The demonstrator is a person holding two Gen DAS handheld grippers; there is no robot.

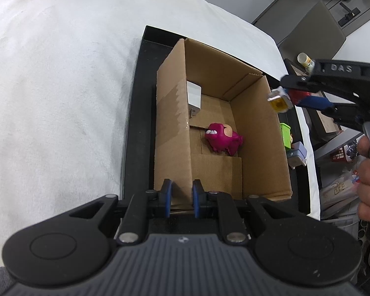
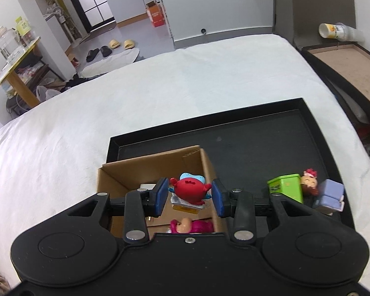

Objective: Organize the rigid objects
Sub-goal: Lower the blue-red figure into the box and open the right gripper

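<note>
An open cardboard box (image 1: 259, 133) stands on a black tray (image 1: 135, 113). Inside it lie a magenta toy figure (image 1: 222, 140) and a white block (image 1: 193, 96). My left gripper (image 1: 181, 192) is shut on the box's near wall. My right gripper (image 2: 188, 196) holds a red toy figure (image 2: 191, 190) with a yellow base between its pads, above the box (image 2: 140, 170); it also shows at the right of the left wrist view (image 1: 296, 97). A green toy (image 2: 287, 188), a doll head (image 2: 309, 181) and a lilac toy (image 2: 330, 196) sit on the tray (image 2: 259, 145) beside the box.
The tray rests on a white cloth-covered table (image 2: 160, 91). A brown panel with a paper cup (image 2: 333, 30) lies past the table's right edge. Room furniture and slippers lie on the floor beyond the table.
</note>
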